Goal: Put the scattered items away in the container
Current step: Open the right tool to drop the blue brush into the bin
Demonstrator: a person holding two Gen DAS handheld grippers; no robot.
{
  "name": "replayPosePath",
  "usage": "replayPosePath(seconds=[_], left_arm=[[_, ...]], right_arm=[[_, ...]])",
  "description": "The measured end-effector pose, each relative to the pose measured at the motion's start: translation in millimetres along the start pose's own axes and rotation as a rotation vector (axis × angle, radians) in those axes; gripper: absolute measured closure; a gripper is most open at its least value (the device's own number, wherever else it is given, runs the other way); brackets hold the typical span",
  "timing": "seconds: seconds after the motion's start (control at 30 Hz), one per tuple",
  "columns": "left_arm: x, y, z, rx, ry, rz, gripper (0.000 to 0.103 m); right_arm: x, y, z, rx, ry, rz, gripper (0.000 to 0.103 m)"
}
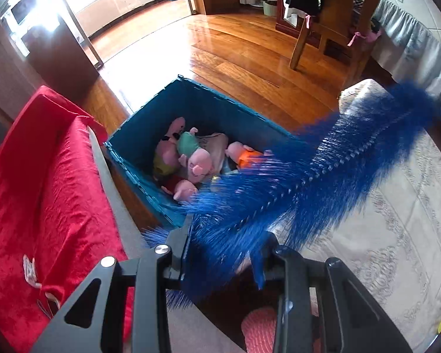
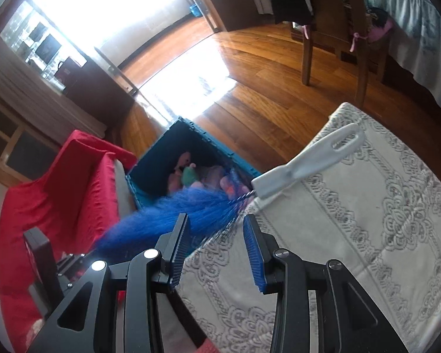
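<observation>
The left gripper's (image 1: 220,253) fingers were pinched on the bristled end of a blue bristle brush (image 1: 308,173), holding it aloft so it slanted over the near rim of the teal storage crate (image 1: 208,103), apparently to carry it in. That crate stood on the wooden floor between the red-covered sofa (image 1: 44,176) and the lace-covered table's (image 2: 367,235) left edge, with pig plush toys (image 1: 191,158) already inside. The right gripper's (image 2: 216,250) fingers were spread and empty, just short of the brush's white handle (image 2: 305,164), which hung above that edge.
</observation>
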State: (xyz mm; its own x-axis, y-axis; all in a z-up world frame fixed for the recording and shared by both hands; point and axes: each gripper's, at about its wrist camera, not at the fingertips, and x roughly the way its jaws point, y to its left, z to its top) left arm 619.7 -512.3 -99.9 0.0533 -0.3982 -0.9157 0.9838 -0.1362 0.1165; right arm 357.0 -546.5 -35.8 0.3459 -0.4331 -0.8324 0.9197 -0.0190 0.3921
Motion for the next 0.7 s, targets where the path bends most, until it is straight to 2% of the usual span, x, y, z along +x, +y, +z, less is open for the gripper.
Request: replayPosePath(seconds=[0.07,0.2,0.33,0.43,0.47,0.5,0.53,0.57,0.6,0.67,0.7], left_arm=[[25.9,20.8,16.0,0.013,0.012,0.005,0.072],[104.6,74.2,48.6,0.056,0.066,0.003,0.071],[195.8,120.2,72.5,0.065,0.167,-0.037,0.071],[258.7,142.4,87.3,0.028,0.247,-0.077,0.070],[271.5,145.3,90.5,0.017,0.261,-0.085,0.064],[282.5,148.0,93.6,0.010,0.267,-0.089,0.050],[289.1,148.9,95.7,0.006,0.268,-0.097,0.042],[291.8,148.9,96.4,0.005,0.269,-0.108,0.025],[294.5,148.8,97.2,0.004,0.269,-0.120,0.021],[297.1,149.5,96.9,0.003,0.284,-0.138,0.021],[297.8,150.0,96.4,0.002,0.294,-0.146,0.021]], right_arm=[[33.2,17.0,11.1,-0.007,0.029,0.007,0.066],[103.1,46.3,29.3,-0.008,0.093,0.013,0.066],[197.5,62.8,36.0,0.019,0.200,-0.021,0.066],[259.7,69.9,38.0,0.033,0.277,-0.054,0.066],[276.7,73.3,39.2,0.034,0.299,-0.064,0.066],[290.8,76.3,40.2,0.033,0.318,-0.075,0.066],[302.0,79.4,40.9,0.029,0.338,-0.087,0.066],[311.9,82.9,41.6,0.025,0.355,-0.099,0.066],[318.1,85.8,41.9,0.022,0.367,-0.108,0.064],[327.0,92.0,42.9,0.013,0.386,-0.125,0.060],[330.7,95.1,43.4,0.008,0.394,-0.134,0.053]])
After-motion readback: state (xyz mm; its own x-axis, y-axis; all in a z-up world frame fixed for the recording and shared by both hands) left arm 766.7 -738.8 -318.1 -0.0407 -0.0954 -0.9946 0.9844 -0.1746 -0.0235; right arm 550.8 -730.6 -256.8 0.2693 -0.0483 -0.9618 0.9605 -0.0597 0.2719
